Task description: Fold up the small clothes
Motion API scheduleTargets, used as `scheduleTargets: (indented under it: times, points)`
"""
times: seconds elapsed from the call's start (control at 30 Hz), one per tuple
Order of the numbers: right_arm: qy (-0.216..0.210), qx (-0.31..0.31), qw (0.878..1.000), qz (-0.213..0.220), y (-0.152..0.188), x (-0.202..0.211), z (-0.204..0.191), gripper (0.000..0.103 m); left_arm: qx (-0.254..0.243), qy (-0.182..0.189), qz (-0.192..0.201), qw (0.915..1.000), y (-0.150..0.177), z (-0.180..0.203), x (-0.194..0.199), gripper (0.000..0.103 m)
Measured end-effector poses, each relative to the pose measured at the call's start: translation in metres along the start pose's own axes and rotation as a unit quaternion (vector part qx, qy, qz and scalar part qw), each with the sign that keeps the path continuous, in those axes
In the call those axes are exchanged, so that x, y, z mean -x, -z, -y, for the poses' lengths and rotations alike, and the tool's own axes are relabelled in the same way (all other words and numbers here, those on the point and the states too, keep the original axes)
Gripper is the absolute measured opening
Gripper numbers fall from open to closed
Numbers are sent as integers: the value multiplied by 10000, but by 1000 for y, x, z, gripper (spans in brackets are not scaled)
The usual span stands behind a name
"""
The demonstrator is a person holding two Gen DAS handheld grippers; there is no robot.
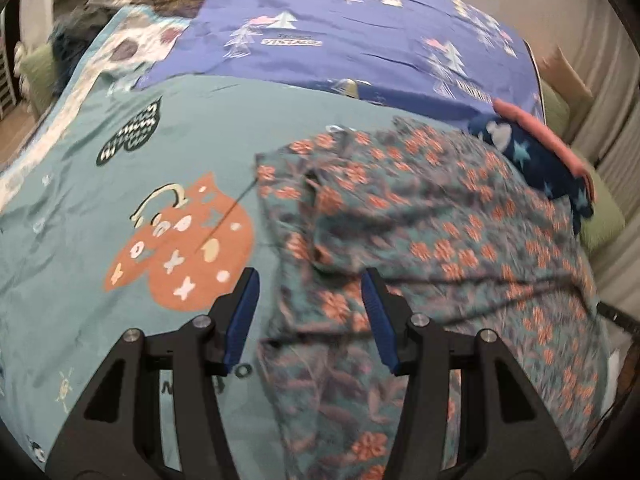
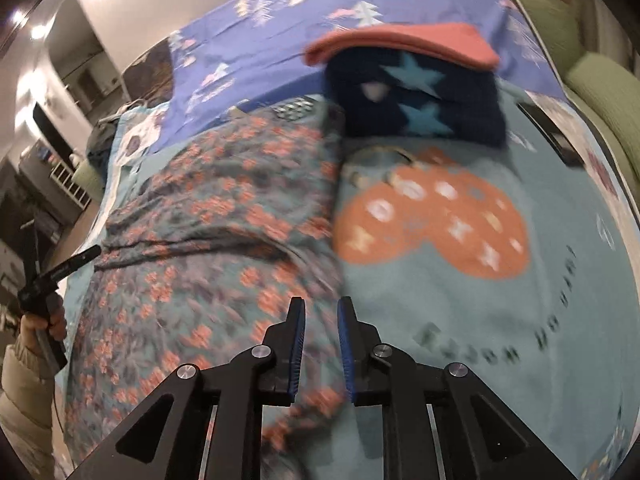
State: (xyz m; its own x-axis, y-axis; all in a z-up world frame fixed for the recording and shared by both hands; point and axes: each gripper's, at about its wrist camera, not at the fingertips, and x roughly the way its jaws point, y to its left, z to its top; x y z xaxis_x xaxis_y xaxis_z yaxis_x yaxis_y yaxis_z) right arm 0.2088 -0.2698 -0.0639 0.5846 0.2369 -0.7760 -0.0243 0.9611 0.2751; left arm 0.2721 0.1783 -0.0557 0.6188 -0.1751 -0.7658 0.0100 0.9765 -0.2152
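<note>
Teal cloth with orange flowers, a small garment [image 1: 420,216], lies spread and rumpled on the bed [image 1: 80,240], over the teal sheet and reaching toward the bed's near edge. Behind it, toward the far right corner, a navy piece with stars [image 2: 420,108] sits under a folded pink one [image 2: 404,46], just beside the floral garment.

The left gripper [image 1: 310,312] hangs over the garment's left edge with its fingers apart, nothing pinched between them. The right gripper [image 2: 321,350] stands over the garment's right edge with only a narrow gap, and cloth shows in that gap, but the pads do not appear to press on it.

The likely trouble is an uneven grab: if one gripper catches only the top layer, or misses the hem, the fold would come out skewed. A wide sweep toward the far corner might also knock the stacked pieces.
</note>
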Motion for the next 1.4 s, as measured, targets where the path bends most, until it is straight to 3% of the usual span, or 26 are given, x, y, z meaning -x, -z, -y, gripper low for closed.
scheduleTargets:
  times: [0.13, 0.33, 0.5, 0.53, 0.57, 0.6, 0.73, 0.8, 0.93, 1.0, 1.13, 1.27, 1.4]
  points:
    - [76, 373, 9992, 92, -12, -11, -27, 18, 172, 229, -20, 9996, -7, -8, -9, 50]
    - [240, 683, 9973, 103, -23, -21, -46, 22, 7, 316, 10, 9995, -17, 0, -20, 49]
    - [356, 1017, 9942, -42, -32, -39, -63, 30, -230, 402, -248, 9986, -22, 9, -40, 49]
    - [440, 1144, 9924, -76, -34, -44, -68, 34, -326, 353, -280, 9985, -22, 12, -42, 44]
    - [557, 1299, 9899, -93, -35, -50, -74, 44, -463, 223, -269, 9983, -21, 16, -41, 24]
    - [630, 1393, 9882, -97, -35, -54, -76, 48, -555, 63, -250, 9981, -22, 18, -38, 11]
    - [945, 1688, 9810, -163, -36, -67, -83, 48, -168, 657, -113, 9976, -34, 7, -3, 9]
    - [832, 1606, 9834, -149, -36, -63, -78, 48, -352, 658, -110, 9972, -36, 9, 7, 9]
    - [806, 1484, 9855, -156, -35, -56, -68, 48, -922, 148, -681, 9933, -19, 14, -12, 12]
    - [809, 1415, 9865, -168, -34, -53, -62, 48, -928, 103, -729, 9930, -14, 10, -17, 21]
    - [795, 1202, 9894, -172, -34, -45, -50, 48, -450, 86, -471, 9978, -17, -4, -14, 55]
    - [782, 807, 9937, -27, -48, -37, -35, 49, -175, 74, -395, 9990, -31, -15, -22, 60]
    - [539, 117, 9985, 0, -69, -43, -14, 50, 452, 290, -551, 9970, -50, -32, -48, 62]
